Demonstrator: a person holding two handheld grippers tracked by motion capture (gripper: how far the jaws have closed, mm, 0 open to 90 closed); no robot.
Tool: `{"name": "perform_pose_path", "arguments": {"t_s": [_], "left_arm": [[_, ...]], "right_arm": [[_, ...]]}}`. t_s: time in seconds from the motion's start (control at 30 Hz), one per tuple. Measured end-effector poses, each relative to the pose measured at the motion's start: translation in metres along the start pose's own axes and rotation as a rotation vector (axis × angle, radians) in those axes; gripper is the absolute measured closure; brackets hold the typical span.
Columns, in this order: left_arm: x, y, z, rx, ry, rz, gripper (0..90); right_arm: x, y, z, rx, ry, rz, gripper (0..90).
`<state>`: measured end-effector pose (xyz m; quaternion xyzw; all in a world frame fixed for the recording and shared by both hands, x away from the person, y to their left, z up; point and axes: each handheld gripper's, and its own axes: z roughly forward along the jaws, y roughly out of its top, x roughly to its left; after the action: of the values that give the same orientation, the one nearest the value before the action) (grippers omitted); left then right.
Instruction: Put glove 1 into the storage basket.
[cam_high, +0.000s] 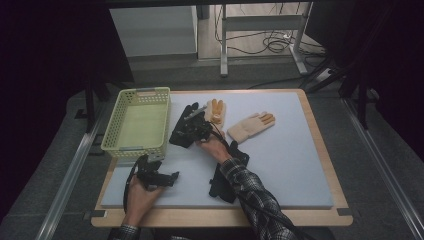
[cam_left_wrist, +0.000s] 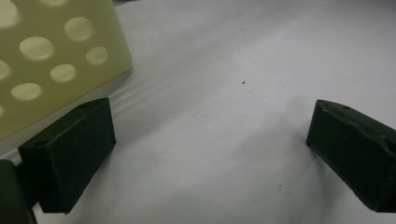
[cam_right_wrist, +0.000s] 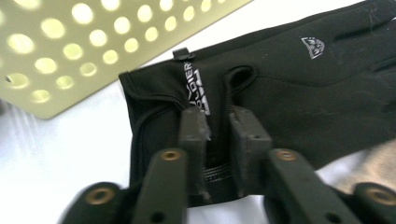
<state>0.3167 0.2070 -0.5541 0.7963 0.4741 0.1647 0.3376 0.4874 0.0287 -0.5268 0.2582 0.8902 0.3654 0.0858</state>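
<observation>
On the grey mat (cam_high: 280, 165), the right hand-held gripper (cam_right_wrist: 217, 126) pinches the black glove (cam_right_wrist: 289, 88) at its cuff beside the basket (cam_right_wrist: 70, 56).

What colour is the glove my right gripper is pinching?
Black glove, with a small white logo; clearest in the right gripper view.
</observation>
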Motion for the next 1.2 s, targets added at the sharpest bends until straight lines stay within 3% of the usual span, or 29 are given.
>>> {"name": "perform_pose_path", "arguments": {"t_s": [0.3,0.67,1.2], "left_arm": [[0.0,0.0,0.0,0.0,0.0,0.001,1.4],[0.0,0.0,0.0,0.001,0.001,0.001,1.4],[0.0,0.0,0.0,0.0,0.001,0.003,1.4]], "right_arm": [[0.005,-0.001,-0.022,-0.028,-0.017,-0.048,85.4],[0.011,0.0,-0.053,-0.056,-0.008,-0.064,85.4],[0.033,-0.009,-0.125,-0.125,-0.011,-0.093,85.4]]}}
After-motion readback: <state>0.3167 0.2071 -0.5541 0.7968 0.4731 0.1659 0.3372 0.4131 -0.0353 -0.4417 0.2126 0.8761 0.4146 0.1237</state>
